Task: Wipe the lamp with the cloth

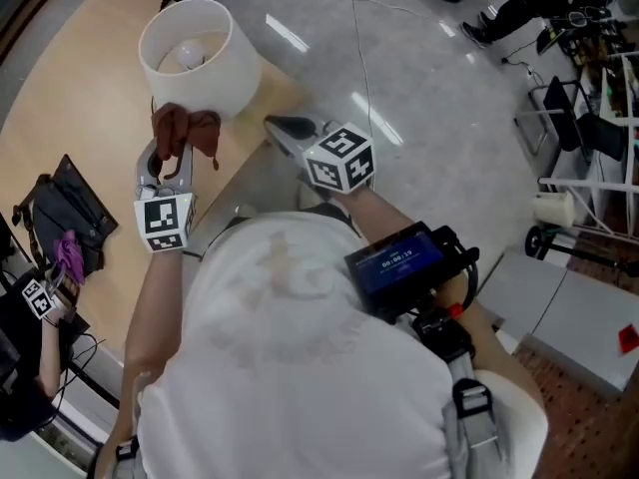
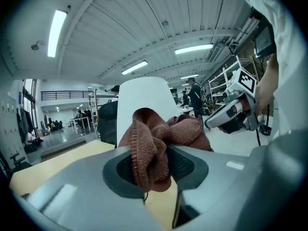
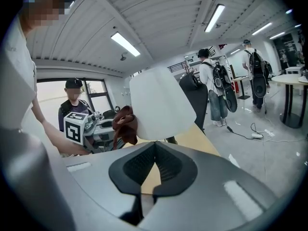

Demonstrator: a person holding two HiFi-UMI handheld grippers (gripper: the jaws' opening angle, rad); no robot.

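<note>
**Left arm.** Reaches forward toward eleven o'clock in the head view, with the forearm bare. The left gripper [image 1: 172,160] points close to level at the bottom of the shade. Its jaws are clamped on the brown cloth [image 1: 186,131], which bunches out of the pads right at the lower rim of the lamp [image 1: 196,50]. I cannot tell whether the cloth presses on the shade.

**Right arm.** Bent and held nearer the body. The right gripper [image 1: 283,129] points toward eleven o'clock, at about four o'clock of the lamp and apart from it. Its jaws are closed tip to tip with nothing between them.

**Lamp.** A white drum shade standing on a pale wooden table [image 1: 70,108].

**Head view only.** The bulb [image 1: 186,56] is seen down through the shade's open top. A black bag [image 1: 62,216] lies on the table at nine o'clock.

**Left gripper view only.**
- The cloth [image 2: 155,137] is a thick fold pinched between the pads of the left gripper [image 2: 155,170].
- The lamp [image 2: 144,94] rises behind the cloth at twelve o'clock.
- The right gripper [image 2: 226,115] is at three o'clock.

**Right gripper view only.**
- The pads of the right gripper [image 3: 155,148] meet at the tip.
- The lamp [image 3: 161,100] is at twelve o'clock.
- The cloth [image 3: 124,124] and the left gripper [image 3: 109,131] are at the shade's lower left, toward nine o'clock.
- Bystanders [image 3: 214,88] stand on the floor behind.
</note>
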